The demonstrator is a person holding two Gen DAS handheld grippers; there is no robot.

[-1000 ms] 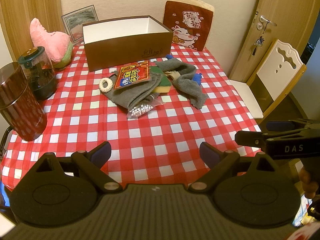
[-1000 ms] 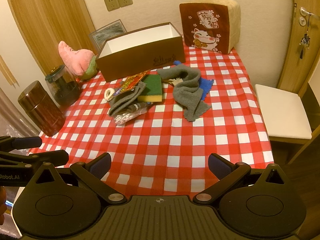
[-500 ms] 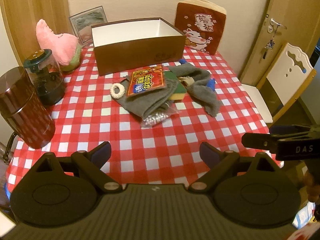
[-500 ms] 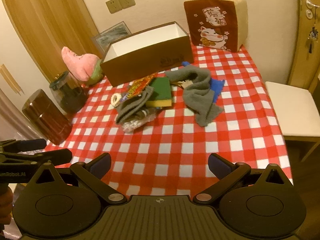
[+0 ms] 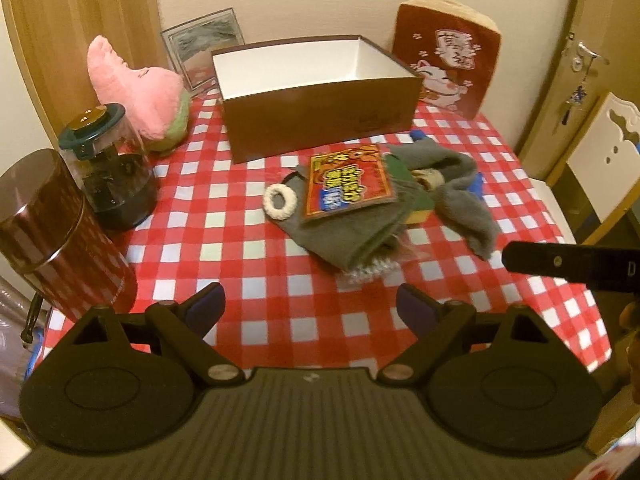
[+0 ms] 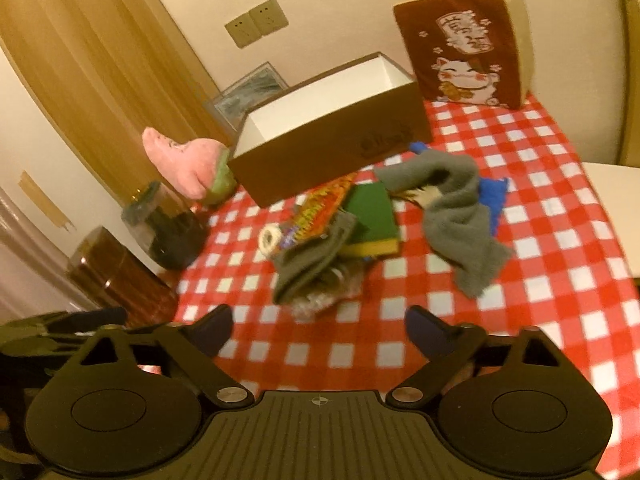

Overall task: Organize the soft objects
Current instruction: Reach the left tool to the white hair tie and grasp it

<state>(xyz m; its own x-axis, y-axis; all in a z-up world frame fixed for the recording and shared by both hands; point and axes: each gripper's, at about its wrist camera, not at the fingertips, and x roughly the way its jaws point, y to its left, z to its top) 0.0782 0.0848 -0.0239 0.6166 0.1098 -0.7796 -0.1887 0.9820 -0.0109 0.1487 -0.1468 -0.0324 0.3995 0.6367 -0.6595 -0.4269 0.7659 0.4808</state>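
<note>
Checked cloth (image 5: 248, 248) on a table, with one heap of soft things at its middle.

One brown box (image 5: 320, 96), white inside and holding nothing visible, stands far of the heap. In the heap: two grey cloths (image 5: 344, 236) (image 6: 460, 224), one sponge (image 6: 372, 220), one red packet (image 5: 348, 184), one white ring (image 5: 280, 202), one clear bag (image 6: 320, 296) and something blue (image 6: 494, 196). At left stand two jars (image 5: 108, 168) (image 5: 48, 232) and one pink plush (image 5: 136, 88); one cat cushion (image 5: 448, 68) stands far right. Left gripper (image 5: 310, 306) is spread wide over bare cloth, near of the heap; right gripper (image 6: 318, 328) is closing, nothing between its fingers.
</note>
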